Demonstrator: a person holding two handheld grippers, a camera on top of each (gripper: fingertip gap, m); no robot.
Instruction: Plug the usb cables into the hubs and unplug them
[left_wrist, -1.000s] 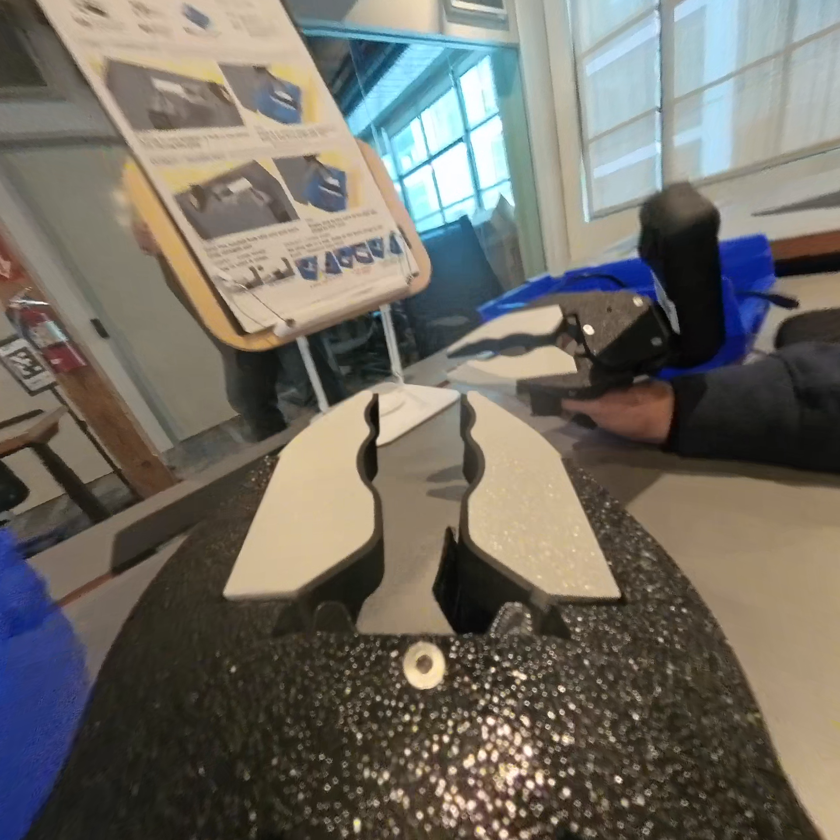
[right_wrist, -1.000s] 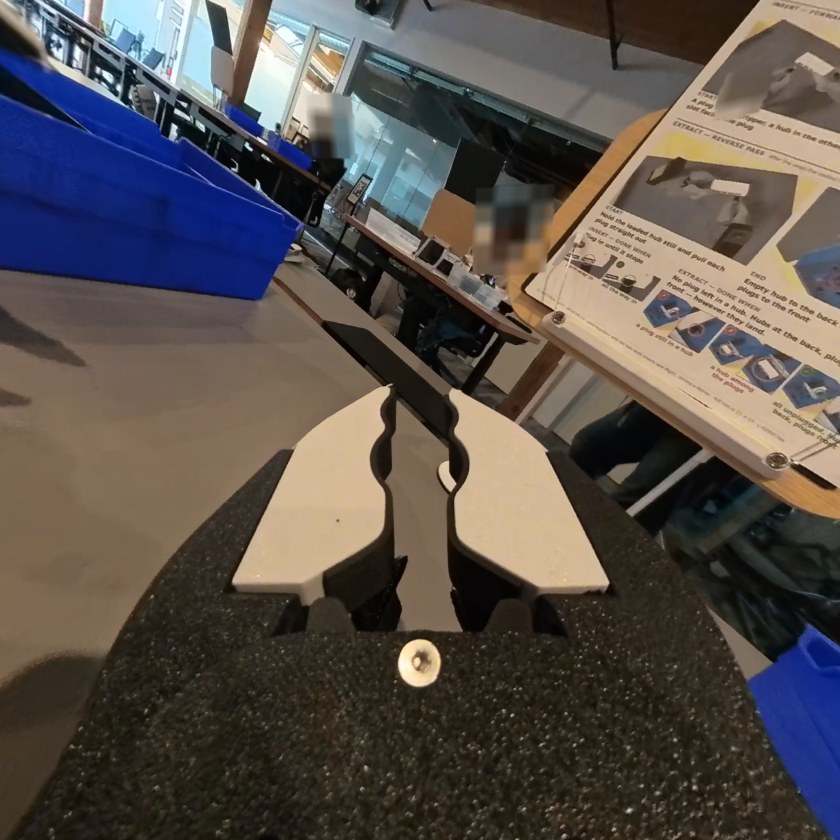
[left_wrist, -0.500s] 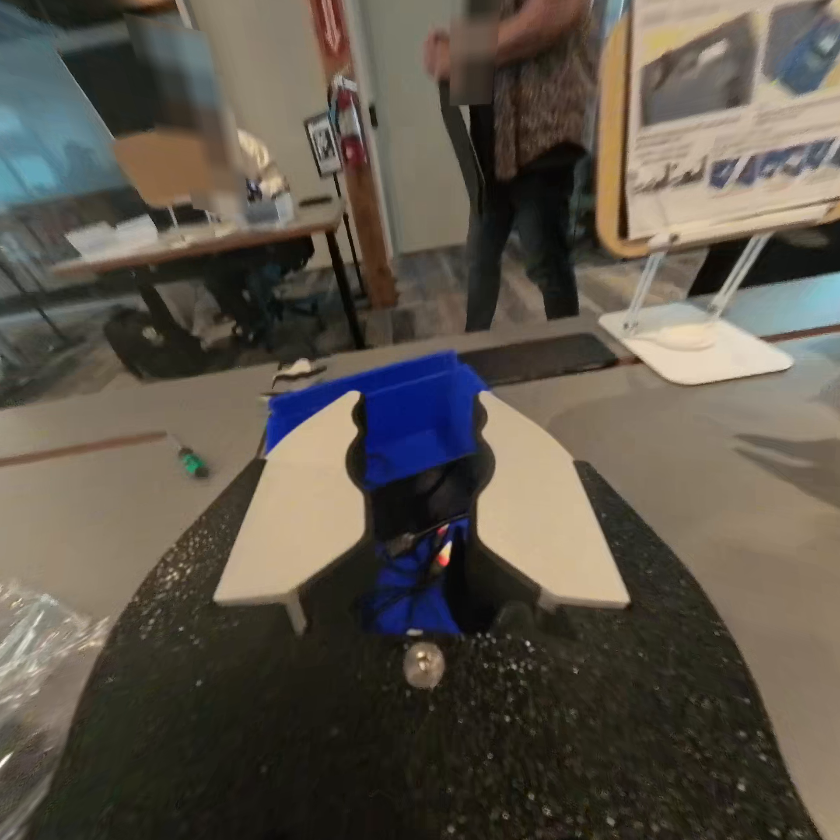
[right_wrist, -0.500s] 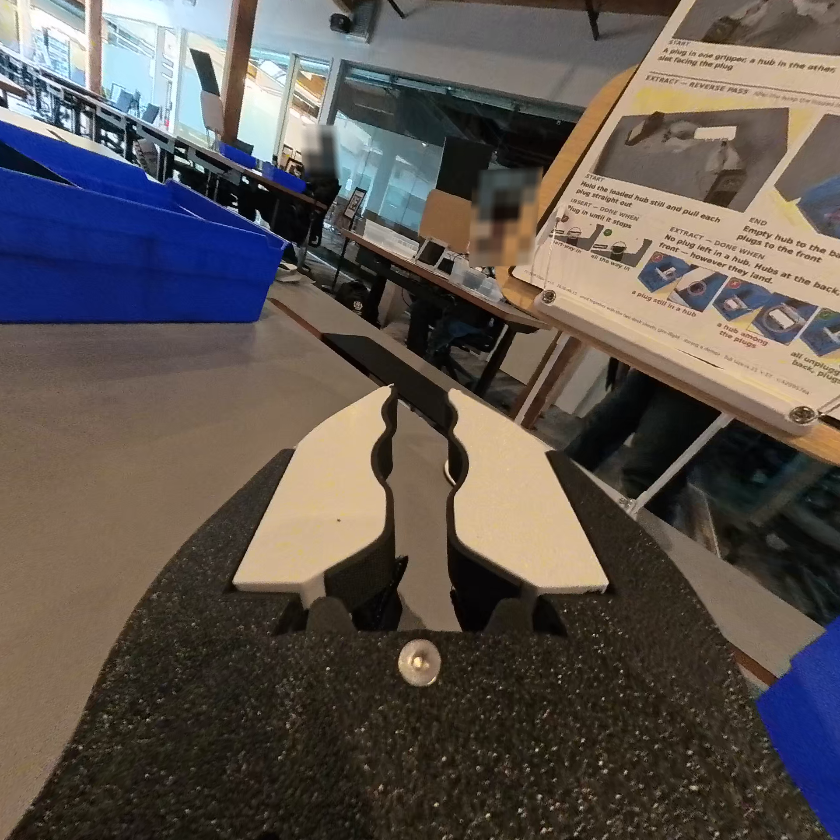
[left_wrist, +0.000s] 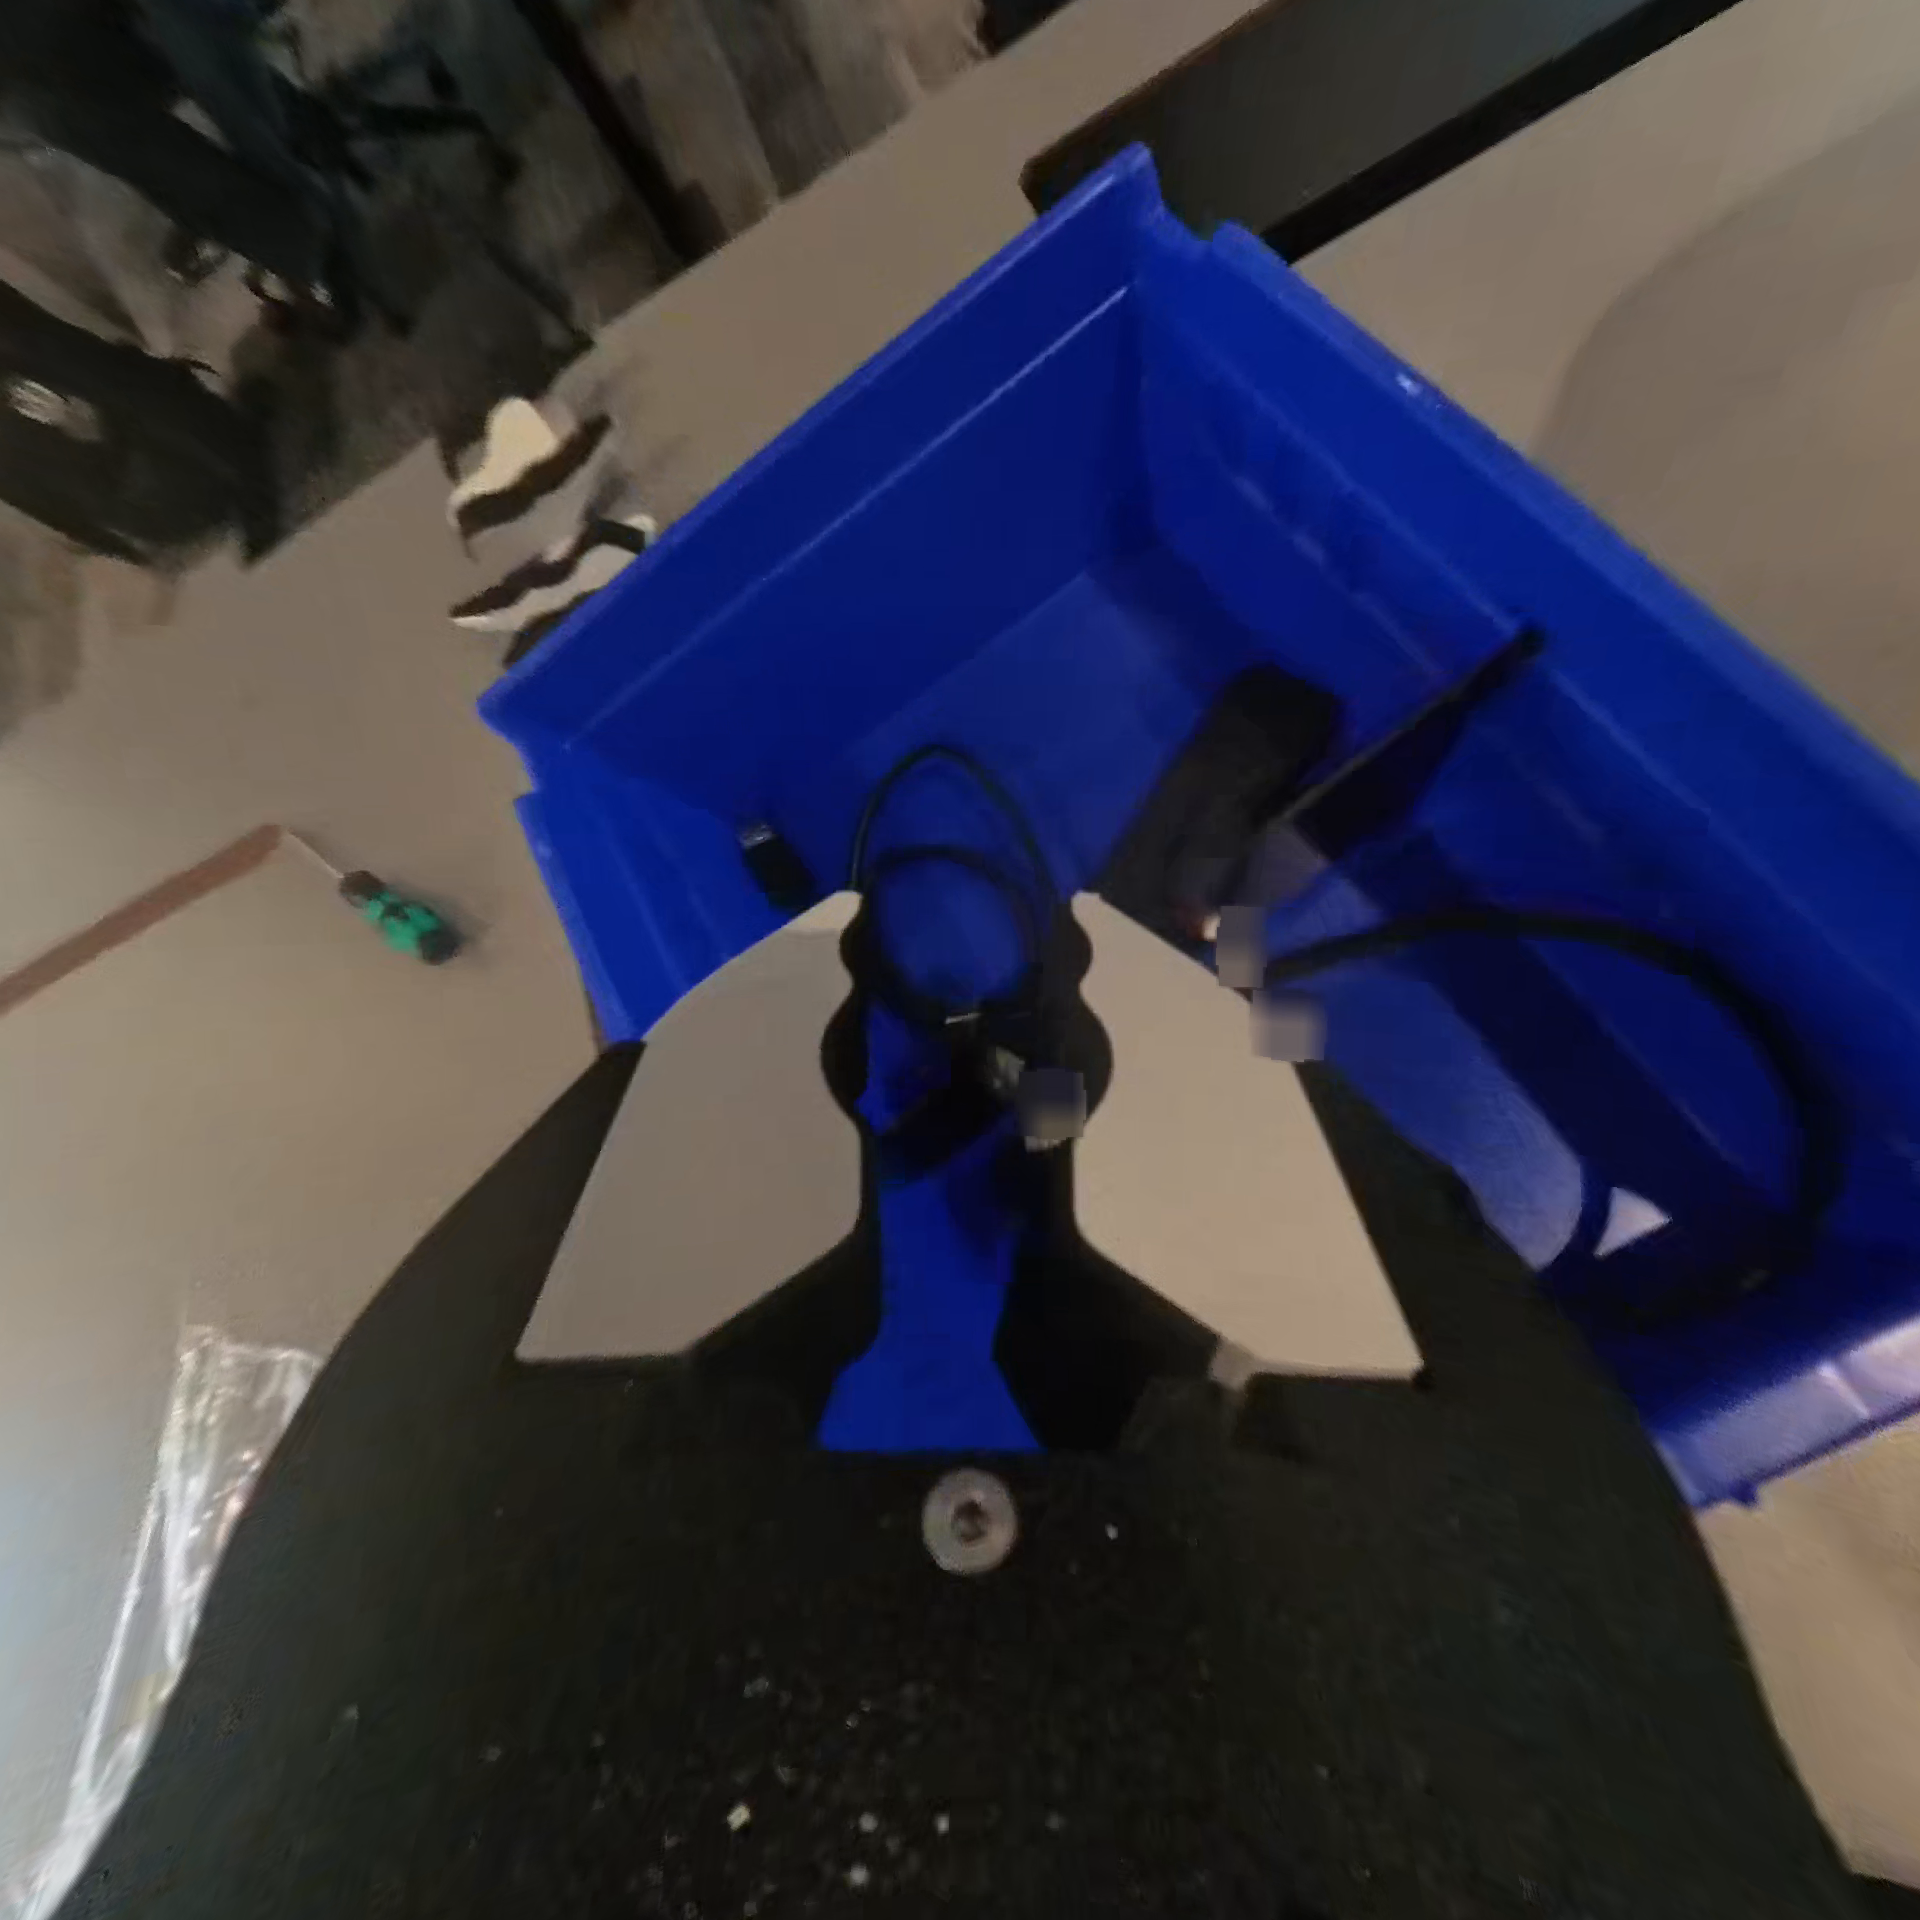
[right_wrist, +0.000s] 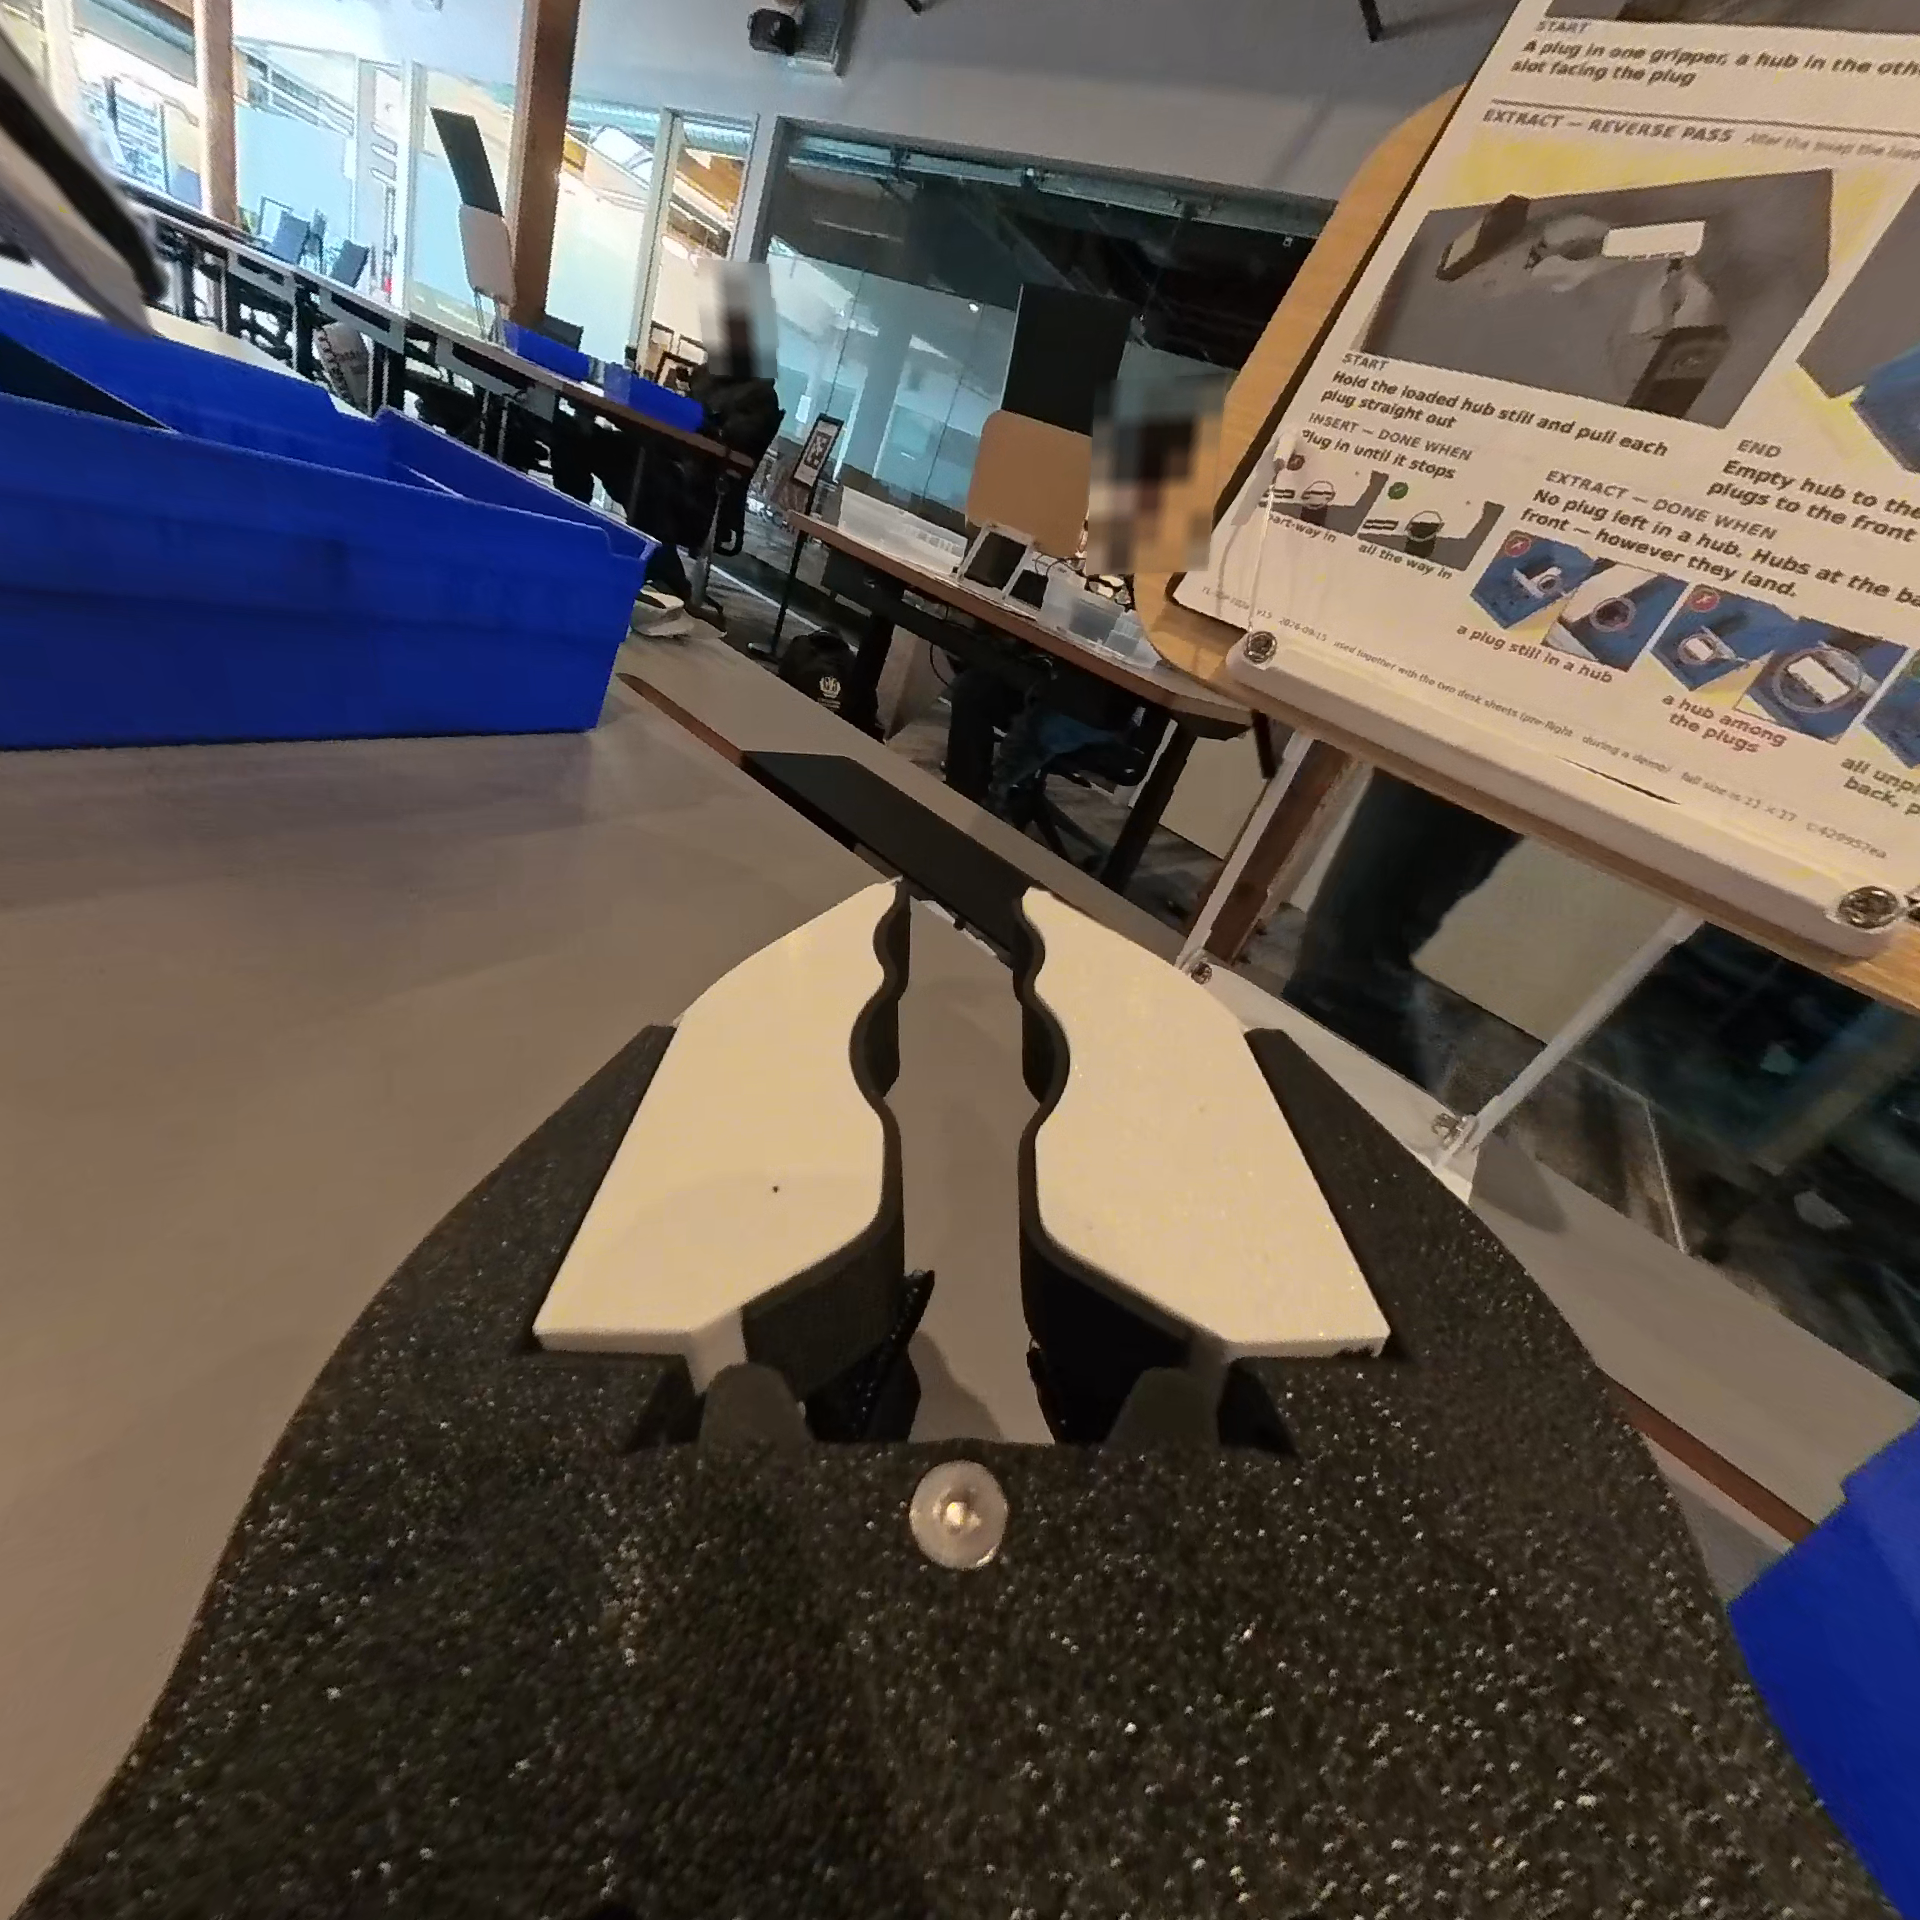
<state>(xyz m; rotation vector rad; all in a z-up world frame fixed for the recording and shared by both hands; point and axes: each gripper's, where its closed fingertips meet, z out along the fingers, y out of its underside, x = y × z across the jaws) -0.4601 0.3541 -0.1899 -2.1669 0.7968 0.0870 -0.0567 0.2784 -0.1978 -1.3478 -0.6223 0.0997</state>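
Grey tabletop (left_wrist: 229, 1143) ran under both tools, with an open office of desks and glass partitions behind. Within the last second the left gripper (left_wrist: 961, 935) had swung away from the instruction board and tipped down over a blue bin (left_wrist: 1382, 488), so that its parted, empty fingers framed the bin's contents; this looked like the start of the first pick, with nothing yet plugged. The right gripper (right_wrist: 961, 904) had hardly moved: it lay low over the table, its jaws slightly apart and holding nothing, aimed at a black strip (right_wrist: 894, 821) along the table edge, with the instruction board (right_wrist: 1621, 436) on its stand to its right.

Inside the blue bin lay a thin black usb cable (left_wrist: 945, 821) coiled in loops just beyond the left fingertips, a thicker black cable (left_wrist: 1714, 1049) curving along the right wall, and a dark block (left_wrist: 1247, 769) near the back that might have been a hub, though blur made that uncertain. A green-handled screwdriver (left_wrist: 400, 914) lay on the table left of the bin. In the right wrist view, larger blue bins (right_wrist: 312, 582) stood at far left, their contents hidden.
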